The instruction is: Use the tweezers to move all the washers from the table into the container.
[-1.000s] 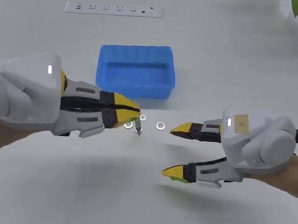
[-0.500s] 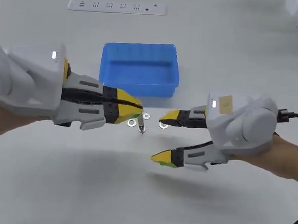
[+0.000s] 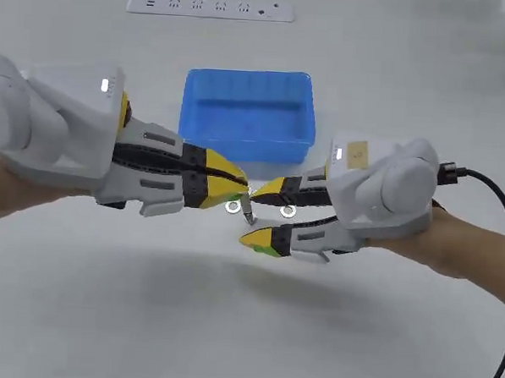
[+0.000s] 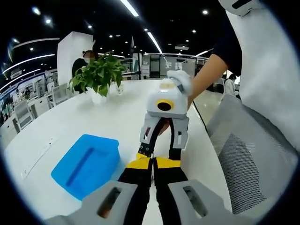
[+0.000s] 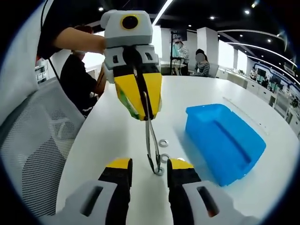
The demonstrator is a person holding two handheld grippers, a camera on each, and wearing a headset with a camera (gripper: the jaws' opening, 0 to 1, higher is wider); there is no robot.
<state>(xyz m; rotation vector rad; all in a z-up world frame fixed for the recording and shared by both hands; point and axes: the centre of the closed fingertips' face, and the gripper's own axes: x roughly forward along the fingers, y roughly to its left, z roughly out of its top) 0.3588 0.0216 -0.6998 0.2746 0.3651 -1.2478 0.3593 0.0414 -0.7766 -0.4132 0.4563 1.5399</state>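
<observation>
The right gripper point(image 3: 260, 213) has slid in from the right of the head view over the last second. Its spread jaws now bracket the point of the tweezers point(image 3: 246, 212), one jaw above it in the frame and one below. The left gripper point(image 3: 236, 186) stays pressed together on the tweezers' handle, aiming them down at the white table point(image 3: 144, 319) among the washers point(image 3: 288, 211). This suggests the right gripper is coming to steady or squeeze the tweezers for a first pick-up. The blue container point(image 3: 246, 146), at upper centre, looks empty. The right gripper view shows what the head view hides: three washers lie in a line, and the tweezers' tips sit at the nearest washer point(image 5: 160, 171). Whether they pinch it cannot be told.
</observation>
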